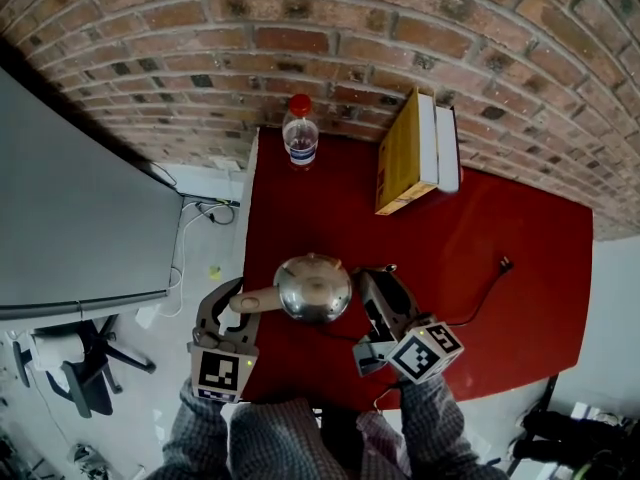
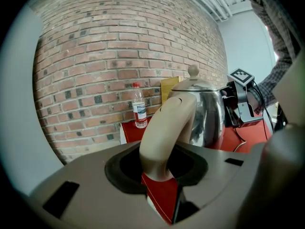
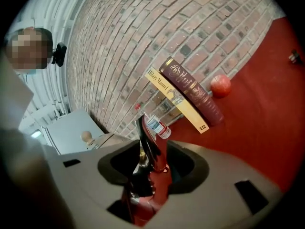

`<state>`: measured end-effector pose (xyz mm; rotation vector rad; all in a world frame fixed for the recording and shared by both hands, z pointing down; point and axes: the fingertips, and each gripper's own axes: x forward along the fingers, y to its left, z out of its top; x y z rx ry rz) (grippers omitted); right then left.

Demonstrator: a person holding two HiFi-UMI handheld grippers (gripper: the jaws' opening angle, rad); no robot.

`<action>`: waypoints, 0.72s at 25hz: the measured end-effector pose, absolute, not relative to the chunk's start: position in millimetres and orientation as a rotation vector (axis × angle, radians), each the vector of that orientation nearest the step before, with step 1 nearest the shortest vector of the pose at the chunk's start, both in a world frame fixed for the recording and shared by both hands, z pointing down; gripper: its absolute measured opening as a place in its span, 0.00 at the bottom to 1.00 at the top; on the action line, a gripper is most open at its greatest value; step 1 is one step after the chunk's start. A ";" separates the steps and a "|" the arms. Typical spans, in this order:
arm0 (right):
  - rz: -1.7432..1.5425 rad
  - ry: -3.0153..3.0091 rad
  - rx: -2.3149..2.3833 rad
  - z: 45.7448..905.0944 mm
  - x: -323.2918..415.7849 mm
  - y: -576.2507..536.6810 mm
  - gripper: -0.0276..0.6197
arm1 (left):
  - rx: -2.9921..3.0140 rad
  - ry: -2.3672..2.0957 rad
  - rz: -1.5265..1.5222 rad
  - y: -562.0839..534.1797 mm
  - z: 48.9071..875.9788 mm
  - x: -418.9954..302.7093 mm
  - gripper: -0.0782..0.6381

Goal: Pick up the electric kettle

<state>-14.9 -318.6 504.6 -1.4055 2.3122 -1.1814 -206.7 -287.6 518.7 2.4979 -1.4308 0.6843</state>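
The left gripper is clenched on the curved beige handle of the domed steel electric kettle, which stands near the front edge of the red table. Crowding the kettle's other side, the right gripper has its jaws spread wide. A shiny, spout-like part of the kettle (it mirrors the red top) sits in the gap, unsqueezed. A thin black cable trails over the table to that gripper's right. Farther back, a clear plastic water bottle with a red cap stands upright at the rear left. A yellow book and a dark red book stand side by side against the brick wall, with a red apple just beside them.
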 end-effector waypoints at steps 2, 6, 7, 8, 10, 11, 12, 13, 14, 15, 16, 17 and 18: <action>-1.192 2.287 -1.381 504.7 -16.1 -321.3 0.30 | 2.492 -1.440 0.681 -287.7 518.7 -207.0 0.27; -1.159 2.297 -1.375 502.1 -18.1 -321.8 0.27 | 2.483 -1.450 0.666 -287.5 518.1 -207.7 0.27; -1.144 2.309 -1.383 501.4 -18.4 -322.0 0.27 | 2.480 -1.449 0.661 -287.8 517.9 -207.9 0.27; -1.127 2.326 -1.392 500.8 -18.5 -322.2 0.26 | 2.476 -1.448 0.658 -288.2 517.6 -208.1 0.27; -1.093 2.357 -1.410 500.0 -18.4 -322.4 0.25 | 2.468 -1.440 0.652 -288.4 517.5 -208.0 0.27; -1.081 2.367 -1.418 500.0 -18.1 -322.2 0.25 | 2.466 -1.431 0.651 -288.2 517.8 -207.8 0.27; -1.072 2.374 -1.425 500.0 -17.8 -321.9 0.24 | 2.466 -1.423 0.651 -288.0 518.1 -207.4 0.27; -1.065 2.379 -1.430 500.0 -17.6 -321.8 0.24 | 2.466 -1.419 0.650 -288.0 518.2 -207.0 0.27; -1.061 2.383 -1.433 499.8 -17.7 -322.0 0.24 | 2.465 -1.420 0.647 -287.9 518.1 -206.9 0.27; -1.060 2.386 -1.432 499.6 -18.1 -322.3 0.24 | 2.463 -1.425 0.644 -287.6 517.8 -207.2 0.27; -1.060 2.388 -1.429 499.4 -18.5 -322.8 0.24 | 2.459 -1.431 0.642 -287.0 517.4 -207.6 0.27; -1.062 2.389 -1.426 499.1 -18.8 -323.3 0.24 | 2.453 -1.435 0.641 -286.4 517.1 -207.9 0.27; -1.064 2.388 -1.424 498.6 -18.8 -323.9 0.24 | 2.450 -1.437 0.639 -285.9 516.8 -207.9 0.27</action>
